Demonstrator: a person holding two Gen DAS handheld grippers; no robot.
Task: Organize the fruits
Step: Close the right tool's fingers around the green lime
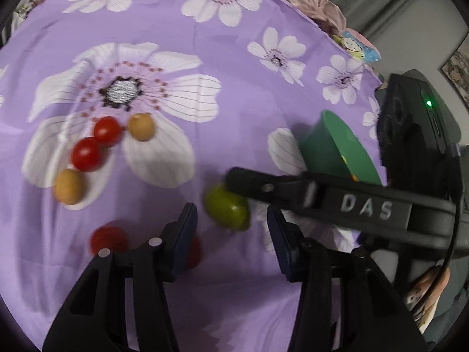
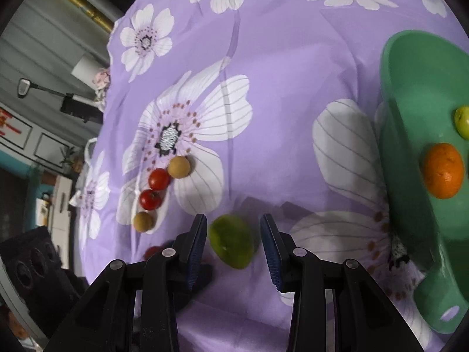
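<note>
A green fruit (image 2: 231,240) lies on the purple flowered cloth between the open fingers of my right gripper (image 2: 233,245), not clamped. In the left wrist view the same green fruit (image 1: 227,209) lies just ahead of my open, empty left gripper (image 1: 231,234), with the right gripper's finger (image 1: 263,186) over it. Two red tomatoes (image 1: 96,143) and two tan round fruits (image 1: 141,126) lie in a row at the left. Two more red fruits (image 1: 109,239) sit near my left finger. A green bowl (image 2: 410,176) at the right holds an orange (image 2: 444,170) and a green fruit (image 2: 463,121).
The bowl (image 1: 316,146) also shows in the left wrist view, partly behind the right gripper's black body (image 1: 416,135). The cloth's edge falls away at the left of the right wrist view, with room furniture (image 2: 44,176) beyond.
</note>
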